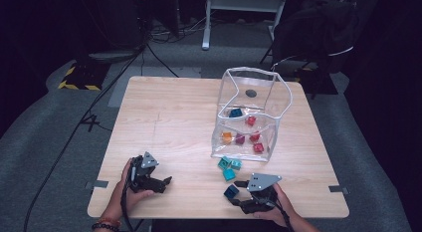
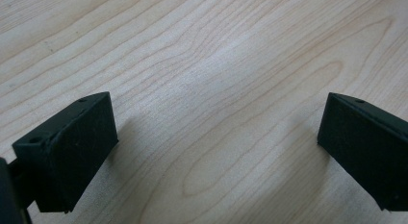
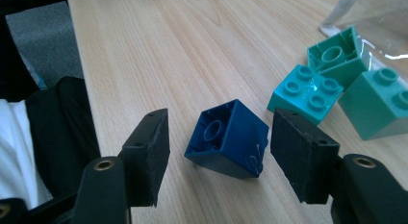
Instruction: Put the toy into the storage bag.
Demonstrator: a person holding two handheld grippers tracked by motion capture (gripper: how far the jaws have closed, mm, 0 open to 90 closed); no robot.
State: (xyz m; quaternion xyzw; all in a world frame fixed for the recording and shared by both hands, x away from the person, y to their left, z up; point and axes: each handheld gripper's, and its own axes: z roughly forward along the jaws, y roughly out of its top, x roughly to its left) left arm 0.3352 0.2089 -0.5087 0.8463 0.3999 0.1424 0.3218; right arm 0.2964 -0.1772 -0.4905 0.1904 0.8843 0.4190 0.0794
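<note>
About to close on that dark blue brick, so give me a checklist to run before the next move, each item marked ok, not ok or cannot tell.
1. Dark blue brick between the right gripper jaws: ok.
2. Jaws wide enough, pads off the brick: ok.
3. Brick sitting flat: not ok, it lies tipped, hollow underside showing.
4. Teal bricks outside the jaws: ok.
5. Clear bag open on top: ok.
6. Left gripper open over bare table: ok.

High view: fixed above the near edge, looking forward and down over the whole surface [image 1: 169,117]. Gripper views: riding low, close to the wood. Shared with the high view (from the right one): dark blue brick [image 3: 228,137] just ahead.
</note>
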